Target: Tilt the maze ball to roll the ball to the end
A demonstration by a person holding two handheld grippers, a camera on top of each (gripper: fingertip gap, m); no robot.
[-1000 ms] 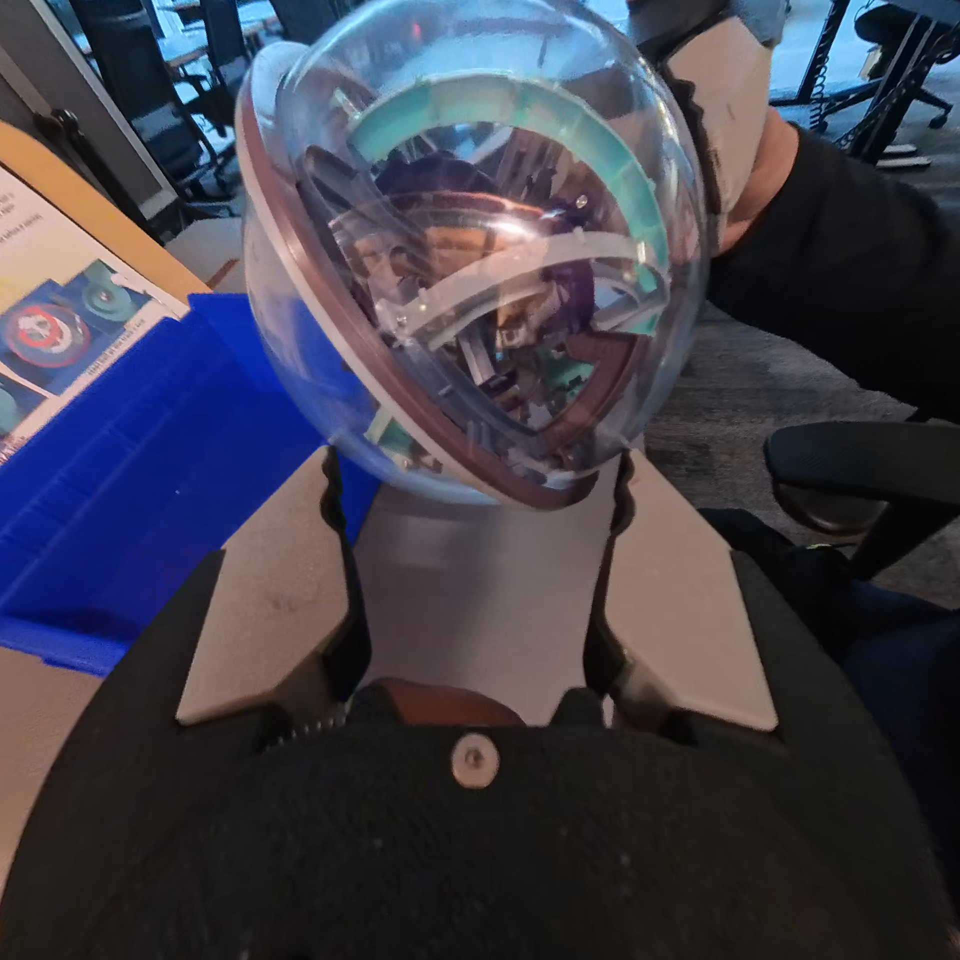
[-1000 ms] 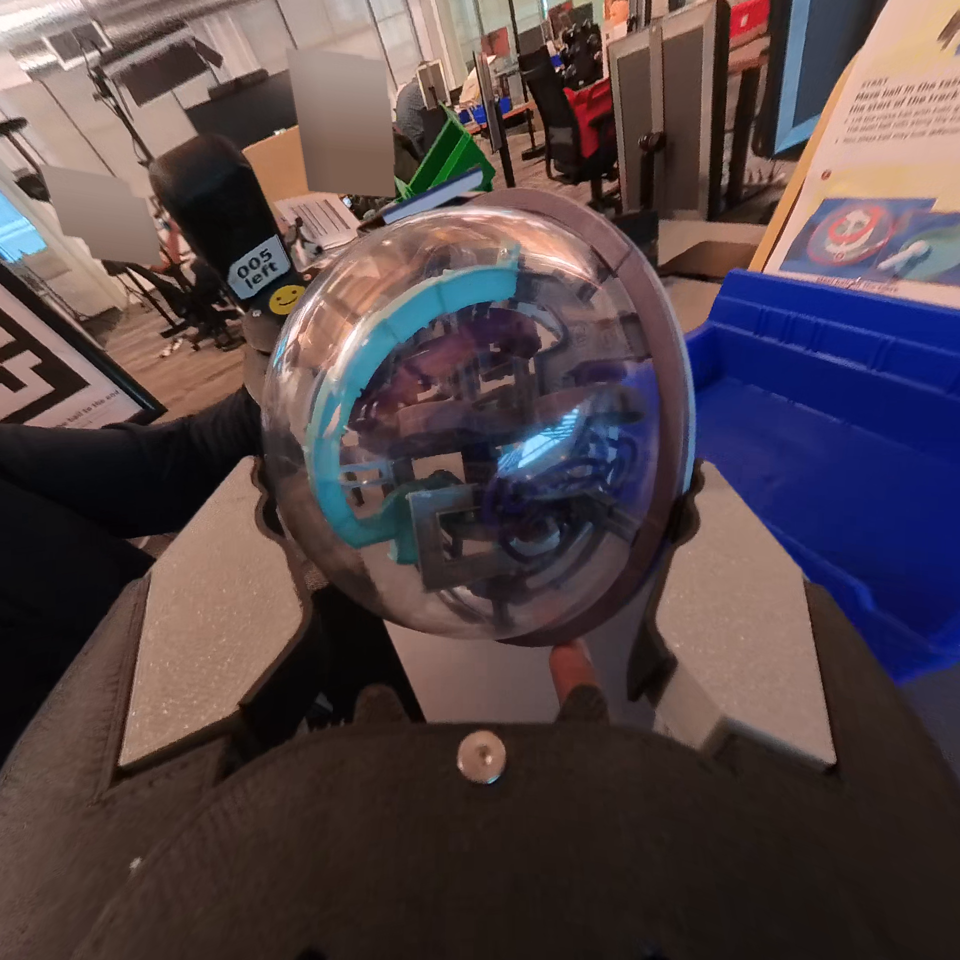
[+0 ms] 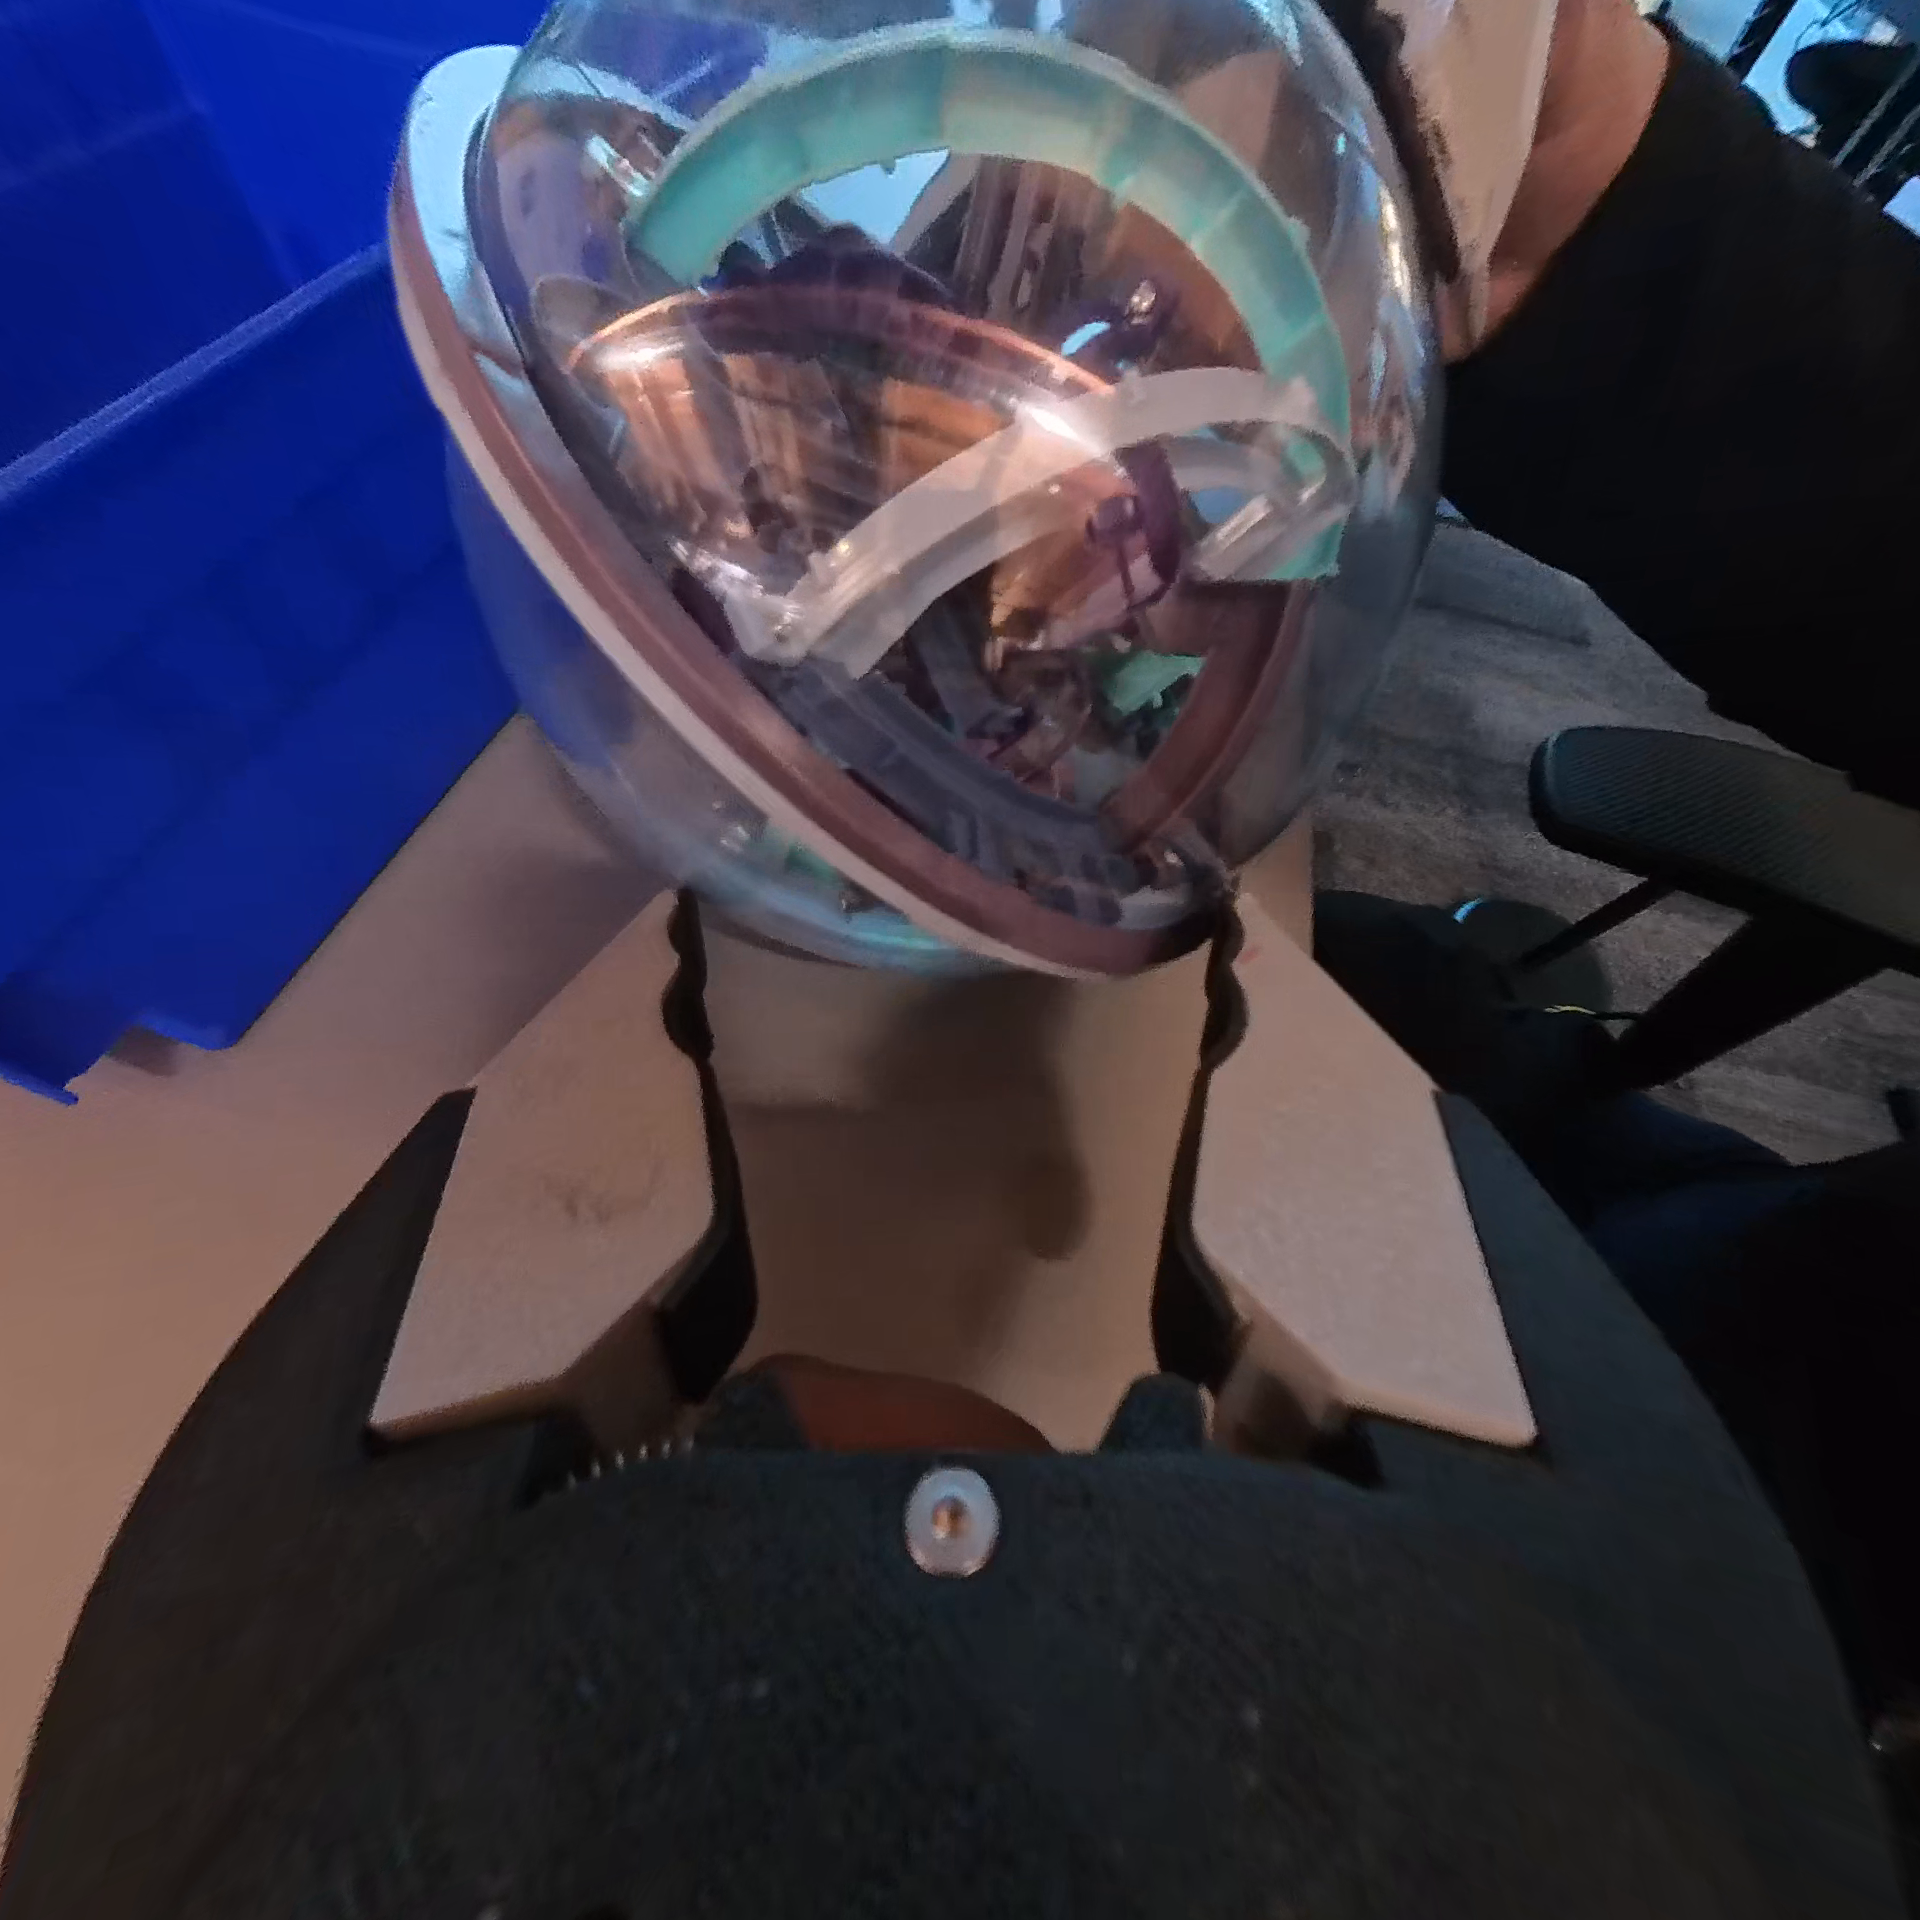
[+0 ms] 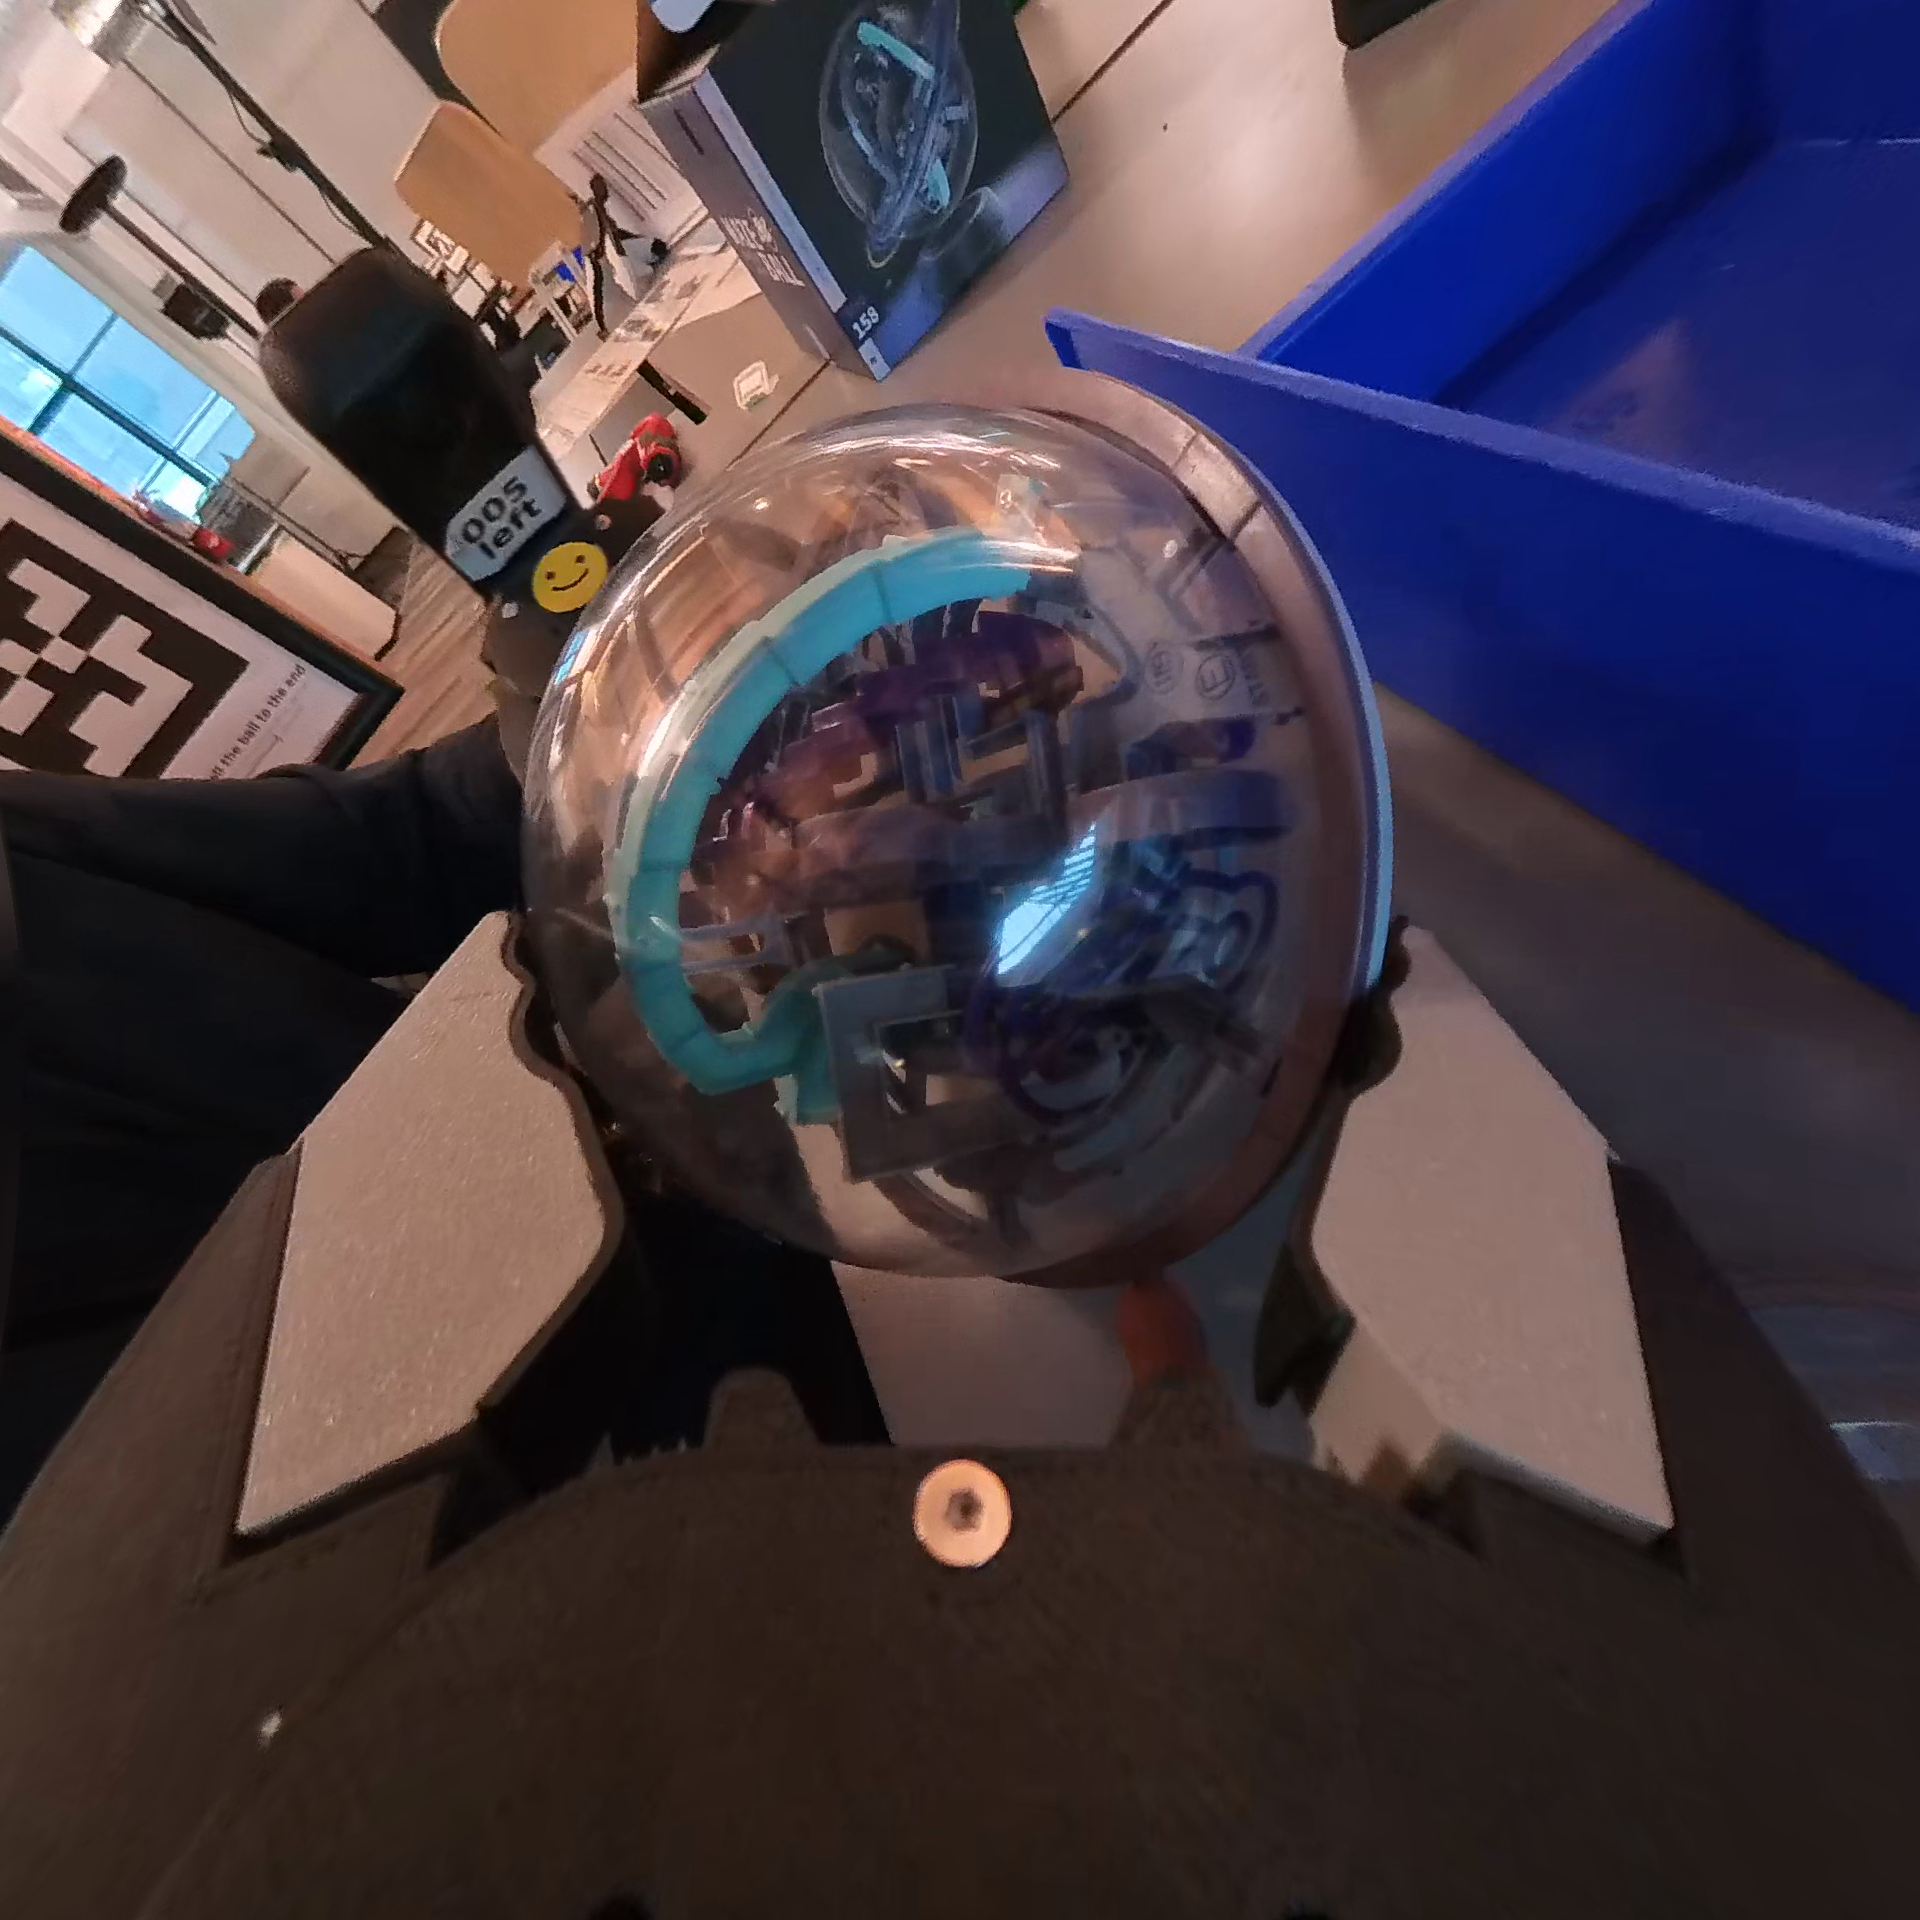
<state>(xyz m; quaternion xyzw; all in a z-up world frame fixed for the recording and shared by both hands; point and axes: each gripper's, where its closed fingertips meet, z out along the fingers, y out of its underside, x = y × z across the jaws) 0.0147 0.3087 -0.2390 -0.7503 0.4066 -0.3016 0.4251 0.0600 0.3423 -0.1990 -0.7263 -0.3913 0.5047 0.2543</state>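
Filling the frame's centre, the maze ball (image 4: 956, 852) hangs above the surface (image 3: 260, 1195), its seam ring slanting upper left to lower right. Your left tongs (image 3: 951, 935) and right tongs (image 4: 956, 1039) each clench it from opposite sides, blue bin (image 4: 1558, 623) just beside.

My left view is dim and warm-tinted, and the blue bin (image 3: 208, 582) smears with blur along the upper left edge. Glare streaks cross the clear maze ball (image 3: 914, 468), hiding parts of its tracks. My right view is brighter; daylight from a window (image 4: 104, 374) reflects as a pale-blue patch on the shell. Wide-angle bending curves both frames' edges.
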